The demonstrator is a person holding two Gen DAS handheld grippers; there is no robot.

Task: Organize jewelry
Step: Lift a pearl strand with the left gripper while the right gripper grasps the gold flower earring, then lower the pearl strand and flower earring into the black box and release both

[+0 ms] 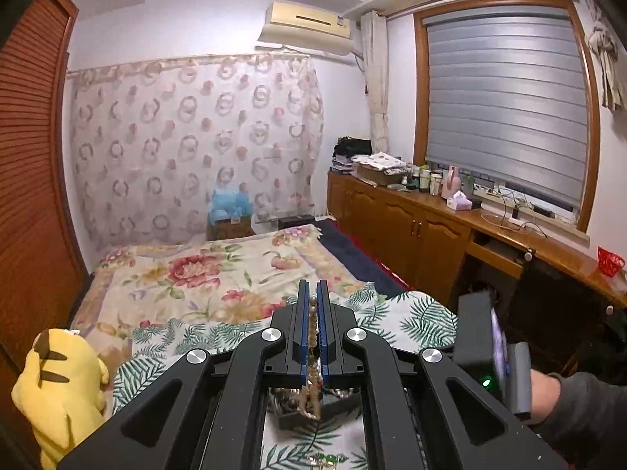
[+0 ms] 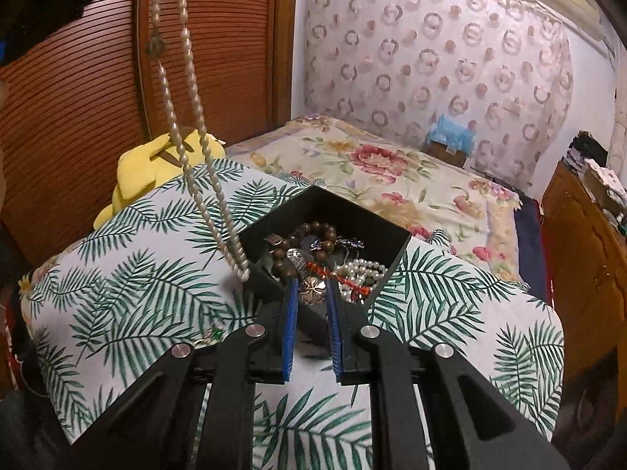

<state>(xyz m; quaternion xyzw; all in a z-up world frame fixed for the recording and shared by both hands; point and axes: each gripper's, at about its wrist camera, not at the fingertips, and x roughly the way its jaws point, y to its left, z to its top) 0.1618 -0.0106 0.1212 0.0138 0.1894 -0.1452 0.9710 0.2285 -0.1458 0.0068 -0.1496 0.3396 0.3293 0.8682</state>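
Pearls hang in a long double strand from the left gripper, whose pads are pressed together on the beads; the strand's lower end dangles at the near-left corner of the black box, apparently just outside its rim. That box sits on a palm-print cloth on the bed and holds wooden beads, a second pearl string and a metal flower pendant. The right gripper hovers over the box's near corner, narrowly spread and pinching nothing. A green piece lies on the cloth, left of the box. The step looks like lifting the necklace out to sort it; next it needs clearing the rim and laying it out straight beside the box.
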